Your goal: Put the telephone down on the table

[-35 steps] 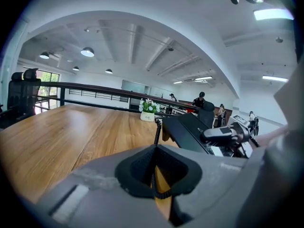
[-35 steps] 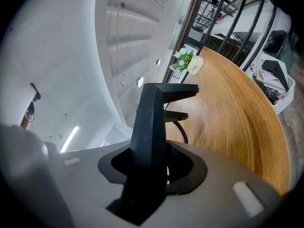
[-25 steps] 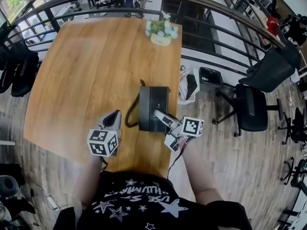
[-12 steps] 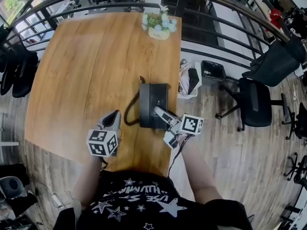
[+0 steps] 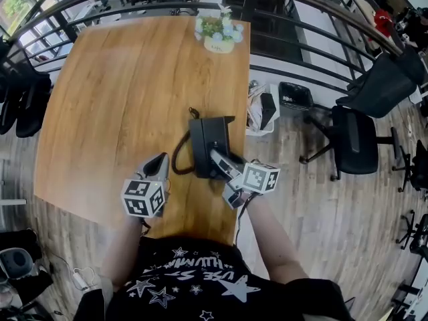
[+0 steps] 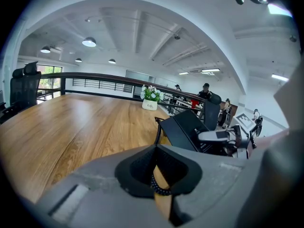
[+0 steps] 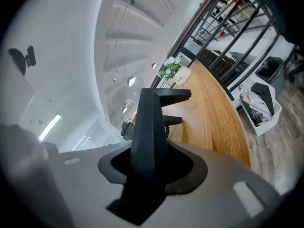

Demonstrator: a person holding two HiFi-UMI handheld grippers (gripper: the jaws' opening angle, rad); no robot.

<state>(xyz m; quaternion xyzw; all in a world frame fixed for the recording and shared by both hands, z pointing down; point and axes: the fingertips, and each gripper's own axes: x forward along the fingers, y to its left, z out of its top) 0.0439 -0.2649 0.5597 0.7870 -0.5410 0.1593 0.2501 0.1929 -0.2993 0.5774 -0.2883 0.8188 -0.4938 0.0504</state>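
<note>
Gripping the black telephone (image 5: pixel 204 142) by its near right edge, the right tongs (image 5: pixel 215 158) have their jaws pressed on the dark body, which stands as an upright slab between them in the right gripper view. The telephone hangs tilted over the near right part of the desk (image 5: pixel 114 92), right side raised and left edge low; whether that edge touches the wood cannot be told. Its coiled cord (image 5: pixel 177 160) loops out to the left. The left tongs (image 5: pixel 161 162) sit just left of that loop, jaws closed, with a strand of the cord caught in the slit between them. A flower pot (image 5: pixel 218 36) stands at the desk's far right edge.
</note>
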